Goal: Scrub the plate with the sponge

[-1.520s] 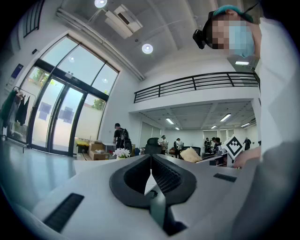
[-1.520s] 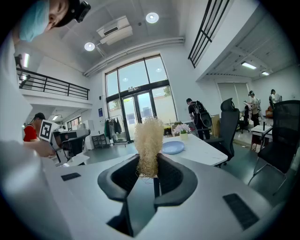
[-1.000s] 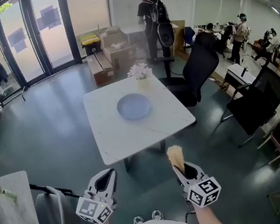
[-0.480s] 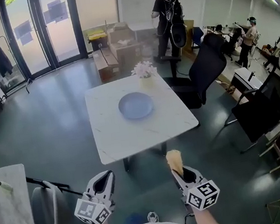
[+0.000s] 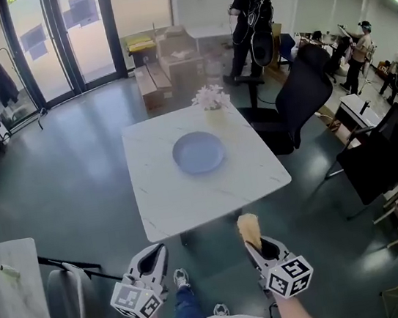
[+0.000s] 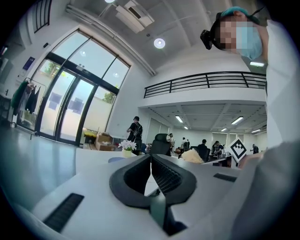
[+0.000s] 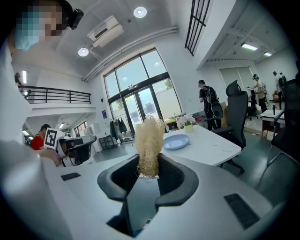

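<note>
A white table (image 5: pixel 162 197) stands in the middle of an open office floor, and everything else is placed from it. The pale blue plate (image 5: pixel 198 152) lies flat on the table, slightly toward its far side from the centre, with nothing on it. A small vase of pale flowers (image 5: pixel 212 101) stands at the table's far edge, just beyond the plate. The person stands short of the table's near edge and holds both grippers over the dark floor on that side. The right gripper (image 5: pixel 253 240) points toward the table, its jaws clenched on a tan, fibrous sponge (image 5: pixel 248 225). The sponge sticks out beyond the fingertips, and in the head view its tip reaches about to the table's near edge, well apart from the plate. The left gripper (image 5: pixel 155 249) is off the table's near left part, level with the right one. Its jaws are pressed together with nothing between them. A black office chair (image 5: pixel 301 98) stands at the table's far right corner. Beyond the table's far side are cardboard boxes (image 5: pixel 175 50) and a person in black with a backpack (image 5: pixel 250 17), back turned to the table.
</note>
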`<state>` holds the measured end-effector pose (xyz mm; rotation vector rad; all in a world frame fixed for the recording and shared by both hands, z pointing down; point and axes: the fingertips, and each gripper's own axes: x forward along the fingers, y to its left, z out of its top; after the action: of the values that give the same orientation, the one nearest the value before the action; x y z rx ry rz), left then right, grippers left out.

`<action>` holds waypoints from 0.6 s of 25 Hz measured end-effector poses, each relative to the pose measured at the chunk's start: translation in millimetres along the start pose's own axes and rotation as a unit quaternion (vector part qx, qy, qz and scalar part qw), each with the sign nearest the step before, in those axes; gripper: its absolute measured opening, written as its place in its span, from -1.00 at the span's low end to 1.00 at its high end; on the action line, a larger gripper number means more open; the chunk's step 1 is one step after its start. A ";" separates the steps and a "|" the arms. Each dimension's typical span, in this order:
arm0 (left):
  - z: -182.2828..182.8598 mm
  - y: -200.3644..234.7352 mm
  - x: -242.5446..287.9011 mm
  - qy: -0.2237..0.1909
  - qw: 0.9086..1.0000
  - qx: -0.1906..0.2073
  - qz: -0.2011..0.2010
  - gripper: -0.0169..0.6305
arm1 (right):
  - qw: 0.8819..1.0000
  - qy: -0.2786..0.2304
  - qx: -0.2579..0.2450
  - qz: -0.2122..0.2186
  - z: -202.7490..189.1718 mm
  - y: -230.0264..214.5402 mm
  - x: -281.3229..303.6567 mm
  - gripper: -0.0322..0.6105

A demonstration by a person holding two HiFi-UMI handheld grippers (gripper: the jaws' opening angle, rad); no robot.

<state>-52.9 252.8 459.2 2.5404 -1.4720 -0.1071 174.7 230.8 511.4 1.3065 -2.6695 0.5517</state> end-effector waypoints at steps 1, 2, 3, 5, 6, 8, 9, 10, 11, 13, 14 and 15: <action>2.6 8.5 5.2 0.001 1.000 0.000 -0.003 -0.85 | 1.000 0.000 0.000 -0.002 3.8 -0.2 8.9 -0.52; 6.3 16.9 10.7 0.001 1.000 0.000 -0.006 -0.85 | 1.000 0.000 0.000 -0.005 8.2 -0.5 17.9 -0.52; 10.6 25.2 16.7 0.000 1.000 0.001 -0.011 -0.85 | 1.000 -0.001 -0.001 -0.009 13.1 -1.4 27.0 -0.52; 19.1 43.5 29.8 -0.001 1.000 0.004 -0.021 -0.85 | 1.000 -0.006 -0.002 -0.018 23.9 -3.9 46.9 -0.52; 22.8 54.4 37.0 -0.001 1.000 0.005 -0.026 -0.85 | 1.000 -0.010 -0.002 -0.023 29.7 -4.8 58.1 -0.52; 29.2 77.7 51.8 0.002 0.999 0.005 -0.037 -0.85 | 0.999 -0.015 -0.001 -0.032 40.4 -5.4 80.5 -0.52; 32.3 88.8 59.2 0.003 0.999 0.005 -0.043 -0.84 | 0.999 -0.017 0.000 -0.037 45.2 -5.4 90.8 -0.52; 35.7 99.4 66.4 0.005 0.999 0.005 -0.049 -0.85 | 0.999 -0.020 0.001 -0.043 50.0 -5.4 100.6 -0.52; 39.3 109.4 73.4 0.006 0.998 0.006 -0.056 -0.85 | 0.999 -0.023 0.003 -0.048 54.6 -5.3 110.0 -0.52; 45.7 128.1 86.9 0.008 0.998 0.007 -0.067 -0.85 | 0.998 -0.028 0.007 -0.059 61.9 -5.6 127.6 -0.52; 48.3 136.7 93.4 0.009 0.997 0.007 -0.072 -0.85 | 0.997 -0.029 0.010 -0.064 64.4 -5.9 135.8 -0.52; 50.7 144.5 99.6 0.010 0.997 0.007 -0.079 -0.85 | 0.997 -0.031 0.011 -0.070 66.5 -6.4 143.5 -0.52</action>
<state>-134.2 89.8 444.0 2.6574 -1.2685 -0.0956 94.2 96.4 489.1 1.5264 -2.5996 0.5338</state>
